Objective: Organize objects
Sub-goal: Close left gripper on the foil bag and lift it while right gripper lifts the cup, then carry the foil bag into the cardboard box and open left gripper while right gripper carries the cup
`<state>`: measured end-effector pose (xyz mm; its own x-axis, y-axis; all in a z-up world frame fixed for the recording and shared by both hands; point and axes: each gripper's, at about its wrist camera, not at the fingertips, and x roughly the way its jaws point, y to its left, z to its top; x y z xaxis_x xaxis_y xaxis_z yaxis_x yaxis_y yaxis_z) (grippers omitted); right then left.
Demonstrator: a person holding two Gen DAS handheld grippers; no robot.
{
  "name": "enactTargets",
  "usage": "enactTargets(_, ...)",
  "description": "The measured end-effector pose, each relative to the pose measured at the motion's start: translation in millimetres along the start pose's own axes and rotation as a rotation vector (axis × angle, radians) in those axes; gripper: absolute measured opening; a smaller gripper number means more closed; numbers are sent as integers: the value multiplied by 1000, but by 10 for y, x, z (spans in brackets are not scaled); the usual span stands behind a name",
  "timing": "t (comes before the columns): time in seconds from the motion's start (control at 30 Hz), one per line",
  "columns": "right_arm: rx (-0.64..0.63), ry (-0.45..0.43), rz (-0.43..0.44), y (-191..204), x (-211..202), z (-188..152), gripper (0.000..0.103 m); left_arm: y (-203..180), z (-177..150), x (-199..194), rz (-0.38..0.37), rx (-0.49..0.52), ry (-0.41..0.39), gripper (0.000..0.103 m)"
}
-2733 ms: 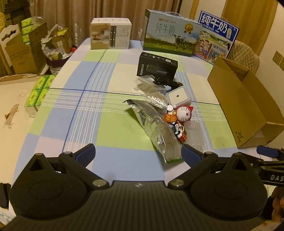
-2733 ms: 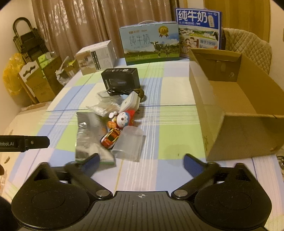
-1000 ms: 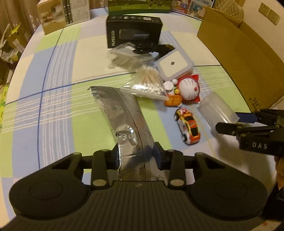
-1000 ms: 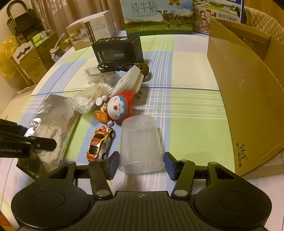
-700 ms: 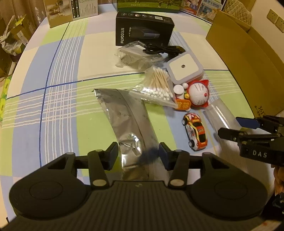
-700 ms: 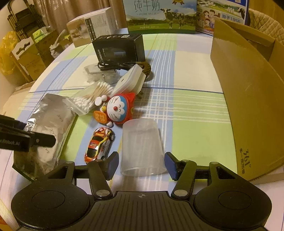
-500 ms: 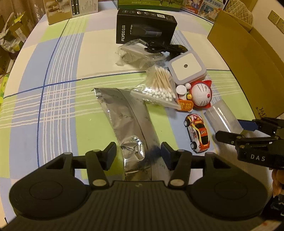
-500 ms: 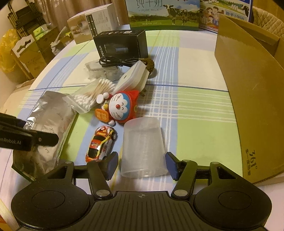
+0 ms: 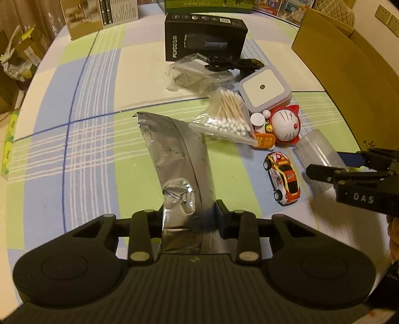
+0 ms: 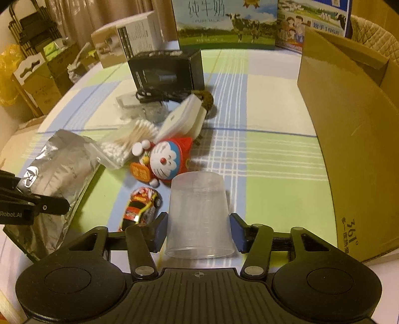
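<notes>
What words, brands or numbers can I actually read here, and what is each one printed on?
"FLYCO" with blurred digits after it: black box.
"PURE MILK" under large Chinese characters: green milk carton.
"361°" above small Chinese print: cardboard box.
"DAS": right tongs.
"Robot.AI": left tongs.
Too small or blurred: toy car lettering, white box print.

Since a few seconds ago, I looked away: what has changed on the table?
Both grippers came down from above the table's near edge. The left gripper jaws are closing on the crinkled silver foil pouch; the right gripper jaws are closing around the clear plastic cup lying on its side. The toy car, cotton swabs and cardboard box stayed put.
</notes>
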<state>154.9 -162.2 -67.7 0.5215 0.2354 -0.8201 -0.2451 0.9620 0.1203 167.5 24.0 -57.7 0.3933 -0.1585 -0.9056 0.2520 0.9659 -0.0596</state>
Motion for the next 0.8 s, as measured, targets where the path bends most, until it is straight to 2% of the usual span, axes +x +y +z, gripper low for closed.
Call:
enactTargets(0.3,30,-39,32,57,-173,20,49,2,-54,-259,13,-26,-46,30)
enactTargets(0.5,26,-56,34,101,-368,-28,49,-148,-69,-434,13,-27,-73,29)
enactTargets(0.8,66,-170,24,-71,-1122,20,49,-578,-72,-1010,-11,-4,-165,28)
